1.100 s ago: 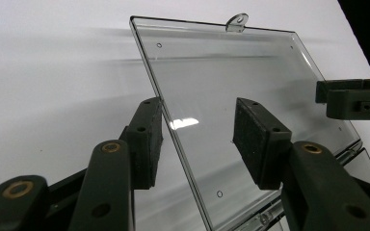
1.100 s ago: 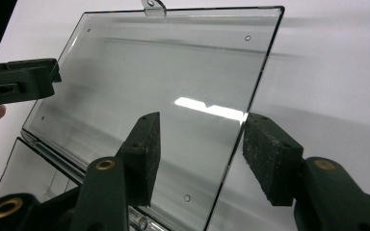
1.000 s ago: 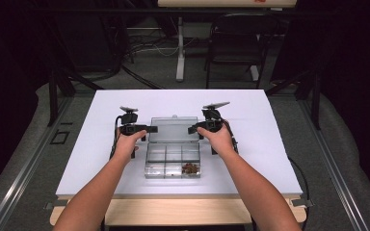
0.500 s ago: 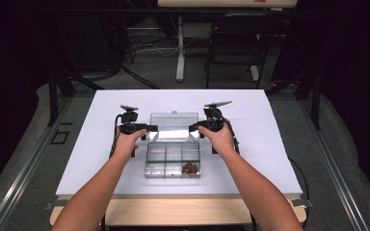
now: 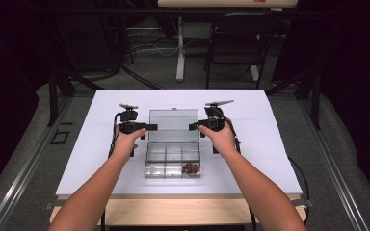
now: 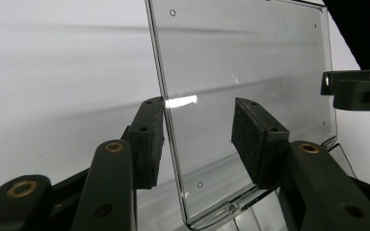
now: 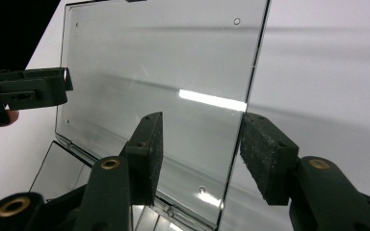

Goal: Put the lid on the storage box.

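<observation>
Your two grippers flank the raised lid of the clear box.

The box (image 5: pixel 173 160) sits at the middle of the white table (image 5: pixel 270 144), its lid (image 5: pixel 173 124) standing open at the far side. Your left gripper (image 5: pixel 147 127) straddles the lid's left edge (image 6: pixel 171 120), with one pad just at it and the other apart. Your right gripper (image 5: pixel 196 126) straddles the right edge (image 7: pixel 243 115), jaws wide, neither pad pressing. Brown bits (image 5: pixel 190 168) lie in the near right compartment.
</observation>
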{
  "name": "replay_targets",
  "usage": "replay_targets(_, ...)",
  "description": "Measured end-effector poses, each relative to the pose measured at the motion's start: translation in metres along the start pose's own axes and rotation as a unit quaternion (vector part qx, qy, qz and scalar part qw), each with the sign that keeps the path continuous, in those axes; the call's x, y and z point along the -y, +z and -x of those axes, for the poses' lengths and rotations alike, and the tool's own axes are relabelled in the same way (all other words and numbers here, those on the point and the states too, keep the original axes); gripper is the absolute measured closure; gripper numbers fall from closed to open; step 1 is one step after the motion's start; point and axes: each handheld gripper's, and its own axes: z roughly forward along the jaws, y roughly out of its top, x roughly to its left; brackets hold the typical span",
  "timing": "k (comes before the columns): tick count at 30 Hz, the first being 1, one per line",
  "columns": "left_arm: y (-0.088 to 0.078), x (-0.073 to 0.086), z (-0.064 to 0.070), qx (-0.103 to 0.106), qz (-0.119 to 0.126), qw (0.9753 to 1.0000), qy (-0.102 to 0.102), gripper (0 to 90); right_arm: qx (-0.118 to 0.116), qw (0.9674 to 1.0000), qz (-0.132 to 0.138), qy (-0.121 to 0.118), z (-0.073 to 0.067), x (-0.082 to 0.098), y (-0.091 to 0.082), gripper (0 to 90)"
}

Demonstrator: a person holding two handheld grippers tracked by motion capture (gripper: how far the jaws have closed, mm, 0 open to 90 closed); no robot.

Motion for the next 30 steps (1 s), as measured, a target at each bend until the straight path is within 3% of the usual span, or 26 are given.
replay_targets(14, -0.0031, -0.0008, 0.0016, -0.001, 0.0, 0.9999, 0.011, 55.4, -0.002, 1.0, 0.002, 0.004, -0.0005, -0.0018, 0.0032, 50.2)
replay_targets(30, -0.0104, -0.0022, 0.0066, -0.003, 0.002, 0.9998, 0.021, 57.1, -0.006, 0.9999, 0.004, -0.008, -0.0044, -0.002, -0.0039, 49.9)
